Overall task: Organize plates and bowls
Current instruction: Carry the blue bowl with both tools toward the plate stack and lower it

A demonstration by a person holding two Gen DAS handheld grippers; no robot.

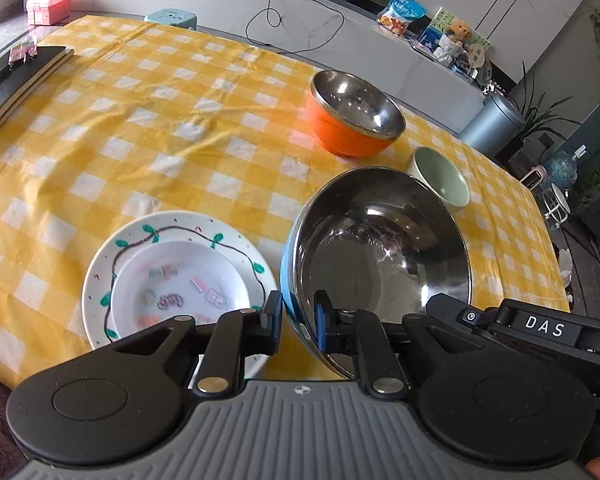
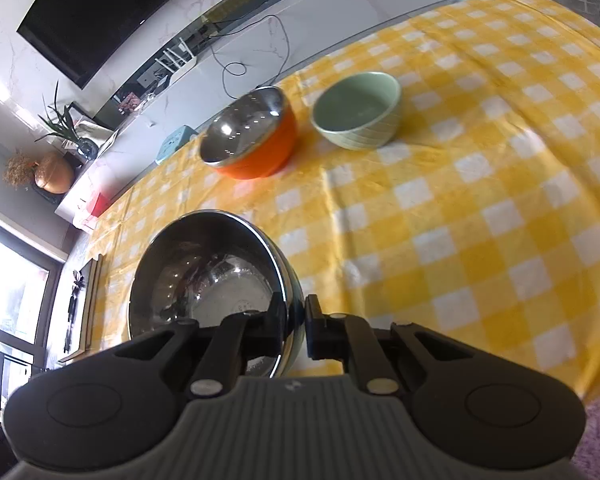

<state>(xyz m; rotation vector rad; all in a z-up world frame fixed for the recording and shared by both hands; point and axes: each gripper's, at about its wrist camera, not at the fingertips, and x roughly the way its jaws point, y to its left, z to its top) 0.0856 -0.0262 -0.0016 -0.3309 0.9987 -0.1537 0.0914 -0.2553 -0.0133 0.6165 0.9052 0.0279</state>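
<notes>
We see a table under a yellow-and-white checked cloth (image 1: 172, 120); both of our grippers pinch the rim of one steel bowl with a blue outside (image 1: 380, 264), which tilts just above the cloth; the left gripper (image 1: 298, 320) has one finger outside the wall and one inside; the right gripper (image 2: 296, 326) grips the opposite rim the same way, jaws pressed onto the metal. Just beside this bowl, to its left, a small white plate (image 1: 180, 292) already rests on a larger plate with a green vine pattern (image 1: 112, 248), so the plates look stacked. Farther back stand an orange bowl with a steel lining (image 1: 352, 114) and, near it, a pale green bowl (image 1: 440, 180), both separate and upright; we judge the bowls remain to be nested, so the task seems about half done.
</notes>
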